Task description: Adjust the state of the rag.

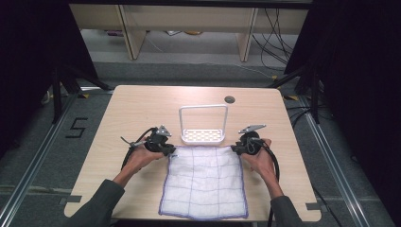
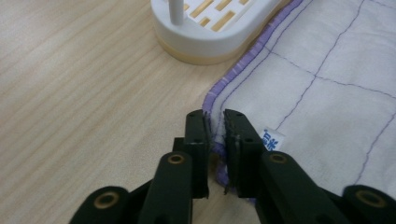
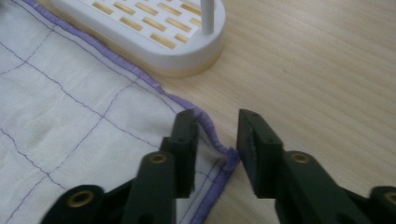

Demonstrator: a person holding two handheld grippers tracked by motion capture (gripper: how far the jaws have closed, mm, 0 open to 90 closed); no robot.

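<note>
A white cloth [image 1: 203, 182] with purple hem and grid stitching lies flat on the table's near half. My left gripper [image 1: 171, 152] sits at its far left corner. In the left gripper view the jaws [image 2: 215, 119] are pinched on the cloth's [image 2: 327, 93] hem, which stands up between the pads. My right gripper [image 1: 235, 149] is at the far right corner. There the jaws [image 3: 217, 119] stand apart astride the cloth's [image 3: 70, 107] corner, whose hem is humped up in the gap.
A white slotted rack [image 1: 203, 136] with a tall wire handle stands just beyond the cloth's far edge, between the two grippers; its base [image 2: 210, 37] [image 3: 154, 32] is close to both. The wooden table [image 1: 142, 104] has a cable hole [image 1: 230, 100] at the back.
</note>
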